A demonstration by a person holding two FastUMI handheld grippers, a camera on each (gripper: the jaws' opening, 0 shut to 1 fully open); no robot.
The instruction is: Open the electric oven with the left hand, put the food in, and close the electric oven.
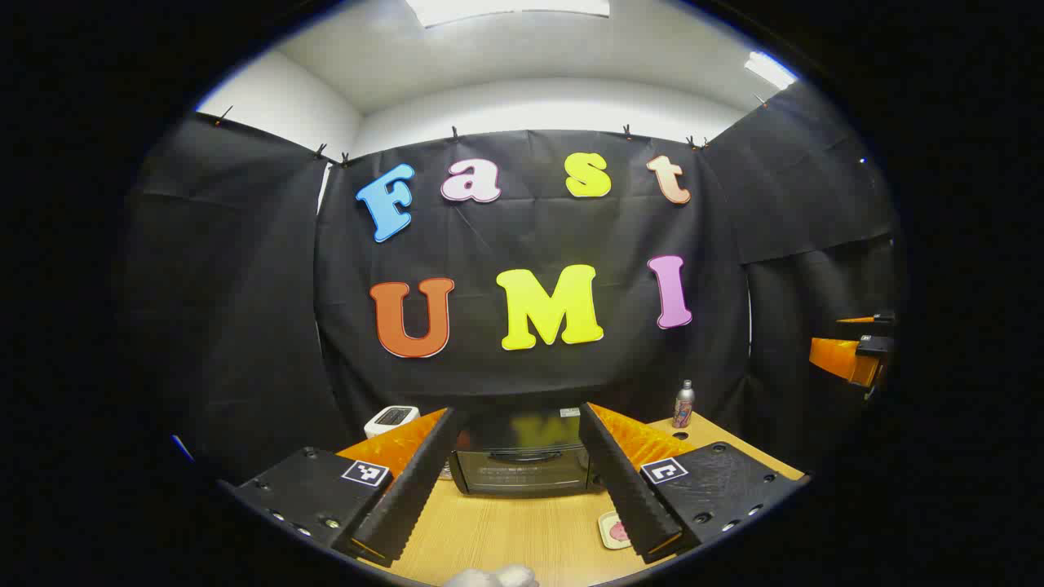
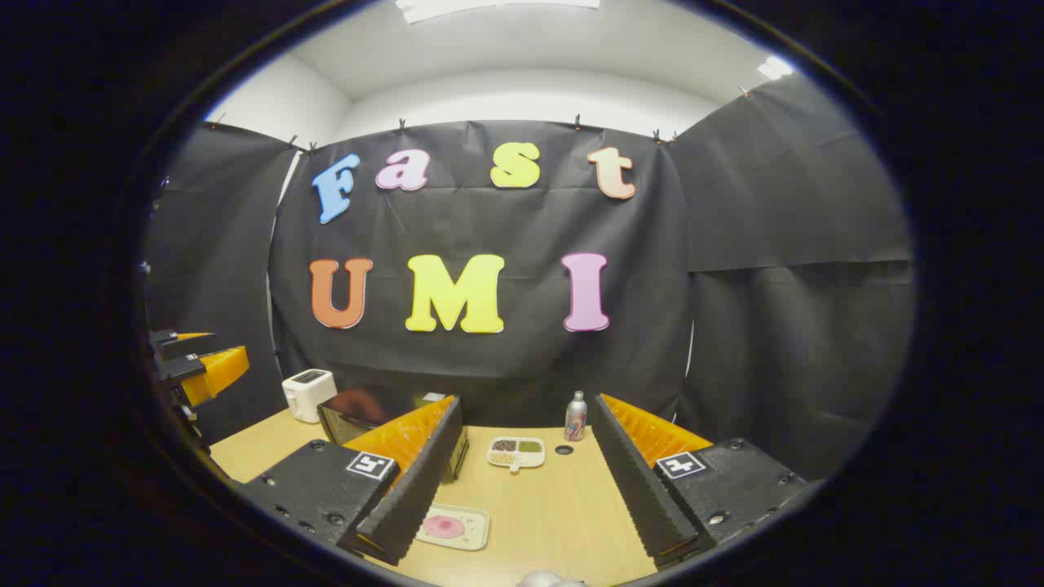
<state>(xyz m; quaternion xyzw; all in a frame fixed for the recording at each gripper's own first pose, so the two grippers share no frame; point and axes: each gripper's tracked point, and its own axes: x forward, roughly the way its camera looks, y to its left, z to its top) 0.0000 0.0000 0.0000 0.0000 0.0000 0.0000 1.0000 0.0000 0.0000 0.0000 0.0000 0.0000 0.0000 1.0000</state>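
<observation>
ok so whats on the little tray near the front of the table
On the small tray lies one pink round piece of food, flat on the wooden table. The left finger of the right gripper covers the tray's near-left corner, so anything there is hidden.

Wooden table (image 2: 563,505), landmark. On it: electric oven (image 2: 359,414), back left, door closed; white toaster (image 2: 307,394) left of oven; divided dish (image 2: 516,452); bottle (image 2: 576,417); food tray (image 2: 453,526), near edge. Right gripper (image 2: 526,489) above table, fingers apart, empty.
</observation>
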